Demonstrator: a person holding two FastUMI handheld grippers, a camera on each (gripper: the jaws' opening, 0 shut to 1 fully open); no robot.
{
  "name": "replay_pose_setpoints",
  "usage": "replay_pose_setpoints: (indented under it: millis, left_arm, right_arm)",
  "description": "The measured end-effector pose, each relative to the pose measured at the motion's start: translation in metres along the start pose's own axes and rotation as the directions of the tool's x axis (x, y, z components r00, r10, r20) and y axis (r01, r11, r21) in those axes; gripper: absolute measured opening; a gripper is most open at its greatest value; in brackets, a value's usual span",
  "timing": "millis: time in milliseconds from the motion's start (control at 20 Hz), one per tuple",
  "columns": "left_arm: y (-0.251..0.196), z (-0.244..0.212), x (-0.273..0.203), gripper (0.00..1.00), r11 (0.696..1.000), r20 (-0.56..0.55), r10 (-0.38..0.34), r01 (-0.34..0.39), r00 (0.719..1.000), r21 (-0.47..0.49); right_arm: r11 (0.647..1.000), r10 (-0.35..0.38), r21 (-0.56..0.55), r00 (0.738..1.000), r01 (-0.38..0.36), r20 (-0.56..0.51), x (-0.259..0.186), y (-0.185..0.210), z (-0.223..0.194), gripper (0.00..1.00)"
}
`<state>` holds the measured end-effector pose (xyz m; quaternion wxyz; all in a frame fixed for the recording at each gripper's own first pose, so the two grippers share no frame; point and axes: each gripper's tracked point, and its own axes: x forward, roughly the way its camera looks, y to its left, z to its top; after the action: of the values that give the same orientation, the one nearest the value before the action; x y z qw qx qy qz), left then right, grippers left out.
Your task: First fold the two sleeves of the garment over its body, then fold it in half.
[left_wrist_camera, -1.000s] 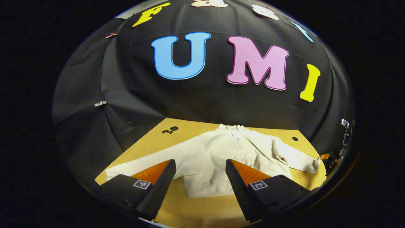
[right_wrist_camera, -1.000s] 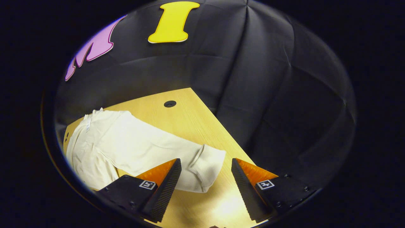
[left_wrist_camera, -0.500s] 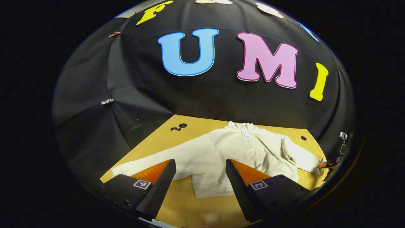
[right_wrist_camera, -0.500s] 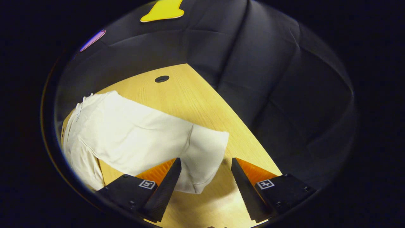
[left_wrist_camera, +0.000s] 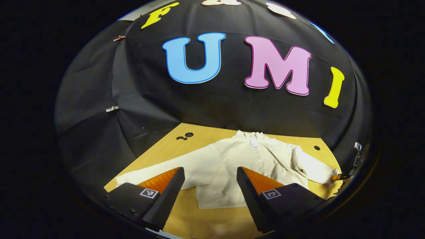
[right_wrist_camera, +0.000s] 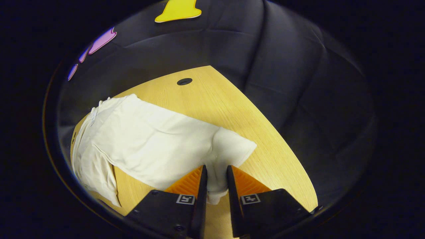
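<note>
A cream long-sleeved garment lies spread flat on the wooden table, collar toward the far wall. In the left gripper view, my left gripper hovers open above the near hem, with one sleeve stretching off to the left. The other sleeve reaches the right table edge, where the far-off right gripper shows. In the right gripper view, my right gripper is shut on that sleeve's cuff, with cloth pinched between both fingers. The sleeve runs back to the garment's body at left.
Black cloth walls close in behind the table and on both sides. Small round holes sit in the tabletop near its far corners. Bare wood lies to the right of the held cuff, up to the table's right edge.
My right gripper has gone from open around the cuff to shut on it. The left gripper has only drifted slightly and stays open.
</note>
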<state>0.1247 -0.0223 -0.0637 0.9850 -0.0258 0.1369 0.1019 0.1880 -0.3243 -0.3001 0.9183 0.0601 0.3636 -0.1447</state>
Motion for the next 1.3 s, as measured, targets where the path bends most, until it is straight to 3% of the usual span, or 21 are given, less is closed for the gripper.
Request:
replay_pose_setpoints:
  millis: [100,150,200,250,400,650,1000,1150,1300]
  left_arm:
    - [0.0,-0.001,-0.004,0.98,1.0,-0.005,0.001,-0.001,1.0,-0.001]
    - [0.002,0.0,-0.006,0.98,1.0,-0.002,0.003,-0.003,1.0,0.0]
    - [0.004,0.001,-0.006,0.98,1.0,0.002,0.005,-0.005,1.0,0.001]
    - [0.007,0.001,-0.008,0.98,1.0,0.001,0.009,-0.009,1.0,0.001]
    - [0.019,-0.002,-0.01,0.98,1.0,-0.005,0.019,-0.019,1.0,-0.004]
    - [0.042,0.001,-0.014,0.98,0.999,0.013,0.034,-0.034,0.999,-0.036]
    - [0.093,-0.01,-0.026,0.98,0.988,0.023,0.086,-0.082,0.996,-0.129]
    - [0.121,-0.021,-0.034,0.98,0.983,0.016,0.127,-0.124,0.992,-0.136]
    - [0.148,-0.027,-0.04,0.97,0.977,0.011,0.159,-0.156,0.987,-0.142]
  right_arm:
    - [1.0,0.011,-0.012,1.0,-0.011,-0.001,0.001,0.003,0.0,0.26]
    - [1.0,0.013,0.0,1.0,-0.013,-0.01,-0.003,0.002,0.001,0.36]
    - [1.0,0.014,0.021,1.0,-0.013,-0.015,-0.003,0.003,0.003,0.16]
    - [0.999,0.019,0.026,1.0,-0.019,-0.021,-0.002,0.006,0.003,0.13]
    - [1.0,0.025,0.009,0.999,-0.026,0.028,-0.016,0.014,0.023,0.13]
    - [0.993,0.092,-0.09,0.982,-0.078,0.164,-0.056,0.061,0.098,0.12]
    - [0.954,0.274,-0.209,0.913,-0.217,0.301,-0.105,0.194,0.191,0.12]
    - [0.923,0.354,-0.273,0.878,-0.272,0.322,-0.121,0.264,0.208,0.12]
    - [0.87,0.444,-0.376,0.838,-0.318,0.317,-0.138,0.344,0.209,0.12]
